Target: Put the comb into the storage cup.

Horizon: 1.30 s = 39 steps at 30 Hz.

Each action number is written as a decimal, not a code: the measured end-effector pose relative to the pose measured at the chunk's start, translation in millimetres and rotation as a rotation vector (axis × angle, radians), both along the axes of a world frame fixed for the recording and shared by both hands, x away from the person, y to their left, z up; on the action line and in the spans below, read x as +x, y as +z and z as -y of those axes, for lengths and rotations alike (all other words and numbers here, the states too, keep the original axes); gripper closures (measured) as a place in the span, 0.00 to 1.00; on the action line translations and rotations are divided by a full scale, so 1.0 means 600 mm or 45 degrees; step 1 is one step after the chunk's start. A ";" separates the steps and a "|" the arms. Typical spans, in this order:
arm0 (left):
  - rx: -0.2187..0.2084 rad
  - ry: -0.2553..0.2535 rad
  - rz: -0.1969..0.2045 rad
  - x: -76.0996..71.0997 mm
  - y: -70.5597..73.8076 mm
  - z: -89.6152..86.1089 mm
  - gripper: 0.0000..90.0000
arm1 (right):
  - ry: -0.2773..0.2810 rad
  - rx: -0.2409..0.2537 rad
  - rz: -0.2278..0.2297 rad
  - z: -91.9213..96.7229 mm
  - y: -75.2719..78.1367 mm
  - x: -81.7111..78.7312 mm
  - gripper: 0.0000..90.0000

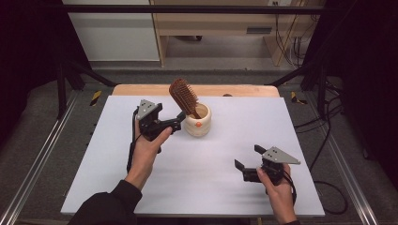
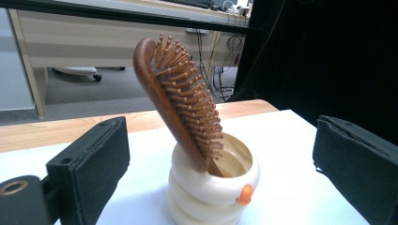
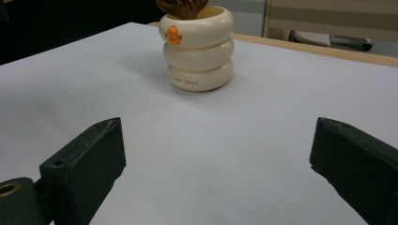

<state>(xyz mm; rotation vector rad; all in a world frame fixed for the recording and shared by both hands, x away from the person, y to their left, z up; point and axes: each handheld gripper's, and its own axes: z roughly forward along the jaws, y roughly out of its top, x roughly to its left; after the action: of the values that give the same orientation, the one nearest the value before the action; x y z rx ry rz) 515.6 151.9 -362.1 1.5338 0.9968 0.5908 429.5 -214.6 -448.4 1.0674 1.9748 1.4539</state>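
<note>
A wooden paddle hairbrush (image 1: 184, 97) is standing handle-down in a cream ringed holder (image 1: 197, 121), just above the centre of the high view, on the white surface (image 1: 211, 159). The brush is leaning toward the upper left of that frame, its bristled head rising well clear of the holder's rim.

The left claw (image 1: 179, 121) is sitting just beside the holder's left side, its jaws spread wide and gripping nothing. In the left gripper view the brush (image 2: 180, 101) and holder (image 2: 211, 187) are lying between the two black jaws, with bare surface on either side. The right claw (image 1: 244, 162) is hovering in the lower right of the high view, well apart from the holder, and its jaws are also standing wide and empty; its own view is looking across the surface at the holder (image 3: 197, 49) with its small orange mark.

The brush is looking stiff and light, its polished wooden back likely a little slippery, while the pin bristles would give under pressure. The narrow neck just above the rim, or the edges of the head, seems the best place to grip. The holder is probably ceramic or plastic, though that is hard to tell here; being small, it may be prone to tipping if the brush is pulled sideways rather than straight up.
</note>
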 end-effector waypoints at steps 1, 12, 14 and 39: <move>0.013 0.004 0.006 -0.004 0.000 -0.004 0.05 | 0.001 -0.003 0.000 -0.001 0.000 0.000 0.05; -0.038 0.011 0.044 -0.031 0.015 -0.052 0.04 | -0.007 -0.003 0.009 0.001 0.001 -0.003 0.05; -0.039 0.014 0.048 -0.034 0.018 -0.060 0.04 | -0.007 -0.004 0.011 0.001 0.001 -0.003 0.05; -0.007 0.050 0.104 -0.094 0.035 -0.182 0.04 | -0.096 0.104 0.074 0.025 0.014 -0.009 0.04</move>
<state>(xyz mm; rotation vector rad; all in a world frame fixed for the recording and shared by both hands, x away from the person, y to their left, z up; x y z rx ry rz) 459.1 260.9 -340.9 1.4766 0.9670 0.6726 424.1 -229.4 -440.1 1.1091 1.8293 1.5197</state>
